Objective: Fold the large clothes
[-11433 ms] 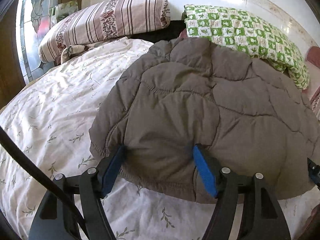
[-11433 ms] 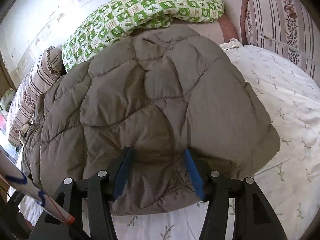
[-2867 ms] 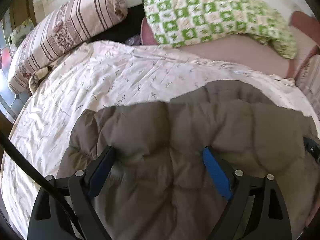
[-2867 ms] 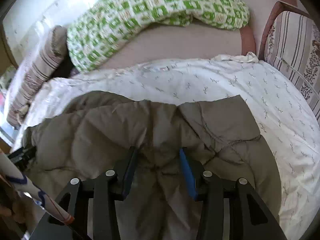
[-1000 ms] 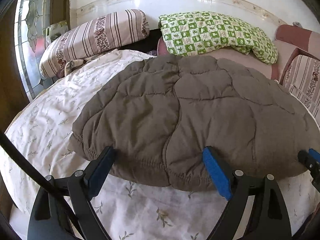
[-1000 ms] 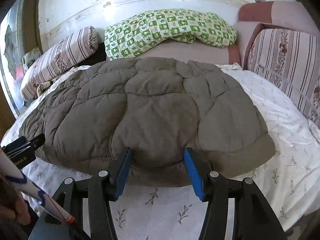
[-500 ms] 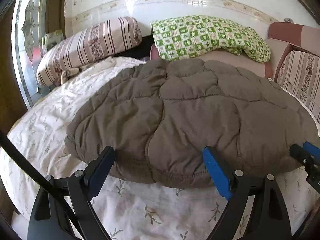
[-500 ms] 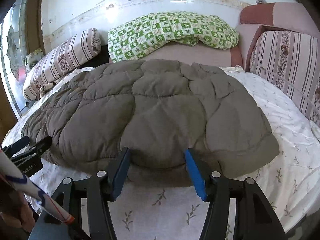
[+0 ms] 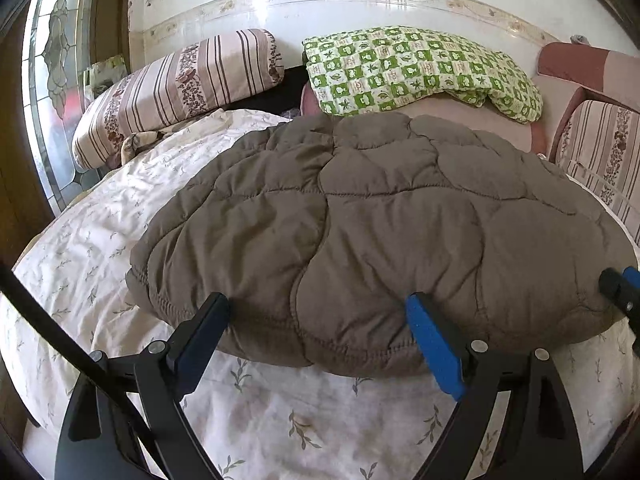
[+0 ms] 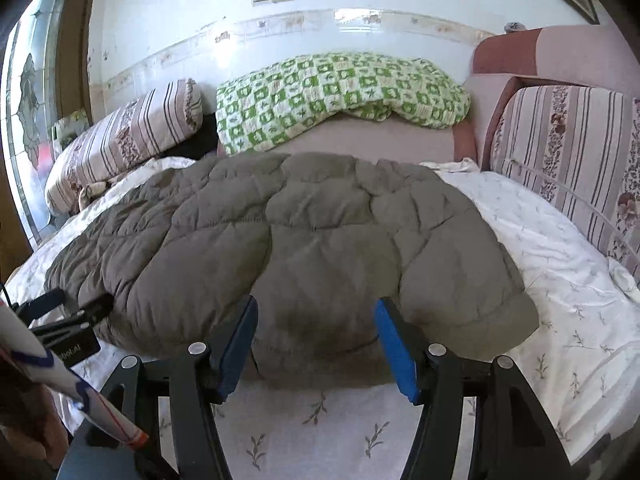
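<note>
Currently the brown quilted jacket [image 9: 360, 240] lies folded on the floral bedsheet [image 9: 100, 240], left gripper [image 9: 316, 320] and right gripper [image 10: 316, 332] both spread, gripping nothing; puffy filling may spring the fold apart.

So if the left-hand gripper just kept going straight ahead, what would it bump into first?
Most likely the near hem of the folded brown quilted jacket: the open left gripper points right at it, just above the white leaf-print bedsheet. The exact gap is hard to judge.

Open right tongs [image 10: 316, 312], quilted jacket [image 10: 304, 240], bed [image 10: 560, 280]
</note>
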A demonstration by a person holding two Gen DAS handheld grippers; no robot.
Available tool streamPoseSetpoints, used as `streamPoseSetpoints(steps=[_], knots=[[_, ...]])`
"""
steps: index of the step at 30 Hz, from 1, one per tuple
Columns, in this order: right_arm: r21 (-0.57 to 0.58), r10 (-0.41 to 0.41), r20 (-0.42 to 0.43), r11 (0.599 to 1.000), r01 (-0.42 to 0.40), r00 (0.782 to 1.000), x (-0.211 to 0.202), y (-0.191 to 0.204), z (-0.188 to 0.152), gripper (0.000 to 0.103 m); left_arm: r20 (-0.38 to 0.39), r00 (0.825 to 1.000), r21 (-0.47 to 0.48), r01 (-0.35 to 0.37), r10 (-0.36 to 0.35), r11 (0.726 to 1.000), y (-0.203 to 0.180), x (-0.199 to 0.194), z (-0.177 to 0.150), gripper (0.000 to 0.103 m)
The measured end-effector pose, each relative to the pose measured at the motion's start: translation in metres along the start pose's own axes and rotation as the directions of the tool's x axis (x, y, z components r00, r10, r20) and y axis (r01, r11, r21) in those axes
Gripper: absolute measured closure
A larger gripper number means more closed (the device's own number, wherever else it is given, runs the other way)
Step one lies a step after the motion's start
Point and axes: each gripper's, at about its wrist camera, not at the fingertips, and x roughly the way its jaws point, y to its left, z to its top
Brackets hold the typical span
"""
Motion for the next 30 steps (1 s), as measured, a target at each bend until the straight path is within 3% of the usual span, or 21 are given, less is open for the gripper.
streamPoseSetpoints(steps=[10,15,20,24,26,30], knots=[[0.040,0.010,-0.080,0.999,-0.007,0.997,0.019,-0.003,-0.002,0.037,-0.002,1.000,-0.003,0.003,-0.003,1.000,0.000,0.000,0.000,0.013],[0.041,-0.017,-0.041,0.999,0.018,0.999,0.010,-0.009,0.002,0.037,-0.002,1.000,-0.007,0.005,-0.005,1.000,0.001,0.000,0.000,0.013],[0.139,-0.058,-0.011,0.989,0.059,0.998,-0.003,-0.040,0.008,0.037,0.014,1.000,-0.021,0.015,-0.014,1.000,0.005,-0.003,0.001,0.013],[0.160,-0.107,0.014,0.982,0.104,0.994,-0.038,-0.049,0.017,0.037,0.046,0.999,-0.037,0.002,0.000,0.999,0.014,-0.025,0.001,0.013],[0.151,-0.116,0.019,0.982,0.112,0.993,-0.061,-0.045,0.025,0.031,0.041,0.999,-0.049,0.026,-0.024,0.998,0.020,-0.046,0.004,0.013],[0.153,-0.071,0.055,0.986,0.062,0.996,-0.119,-0.032,0.047,0.024,0.088,0.994,-0.067,0.074,-0.068,0.995,0.034,-0.111,0.017,0.013]])
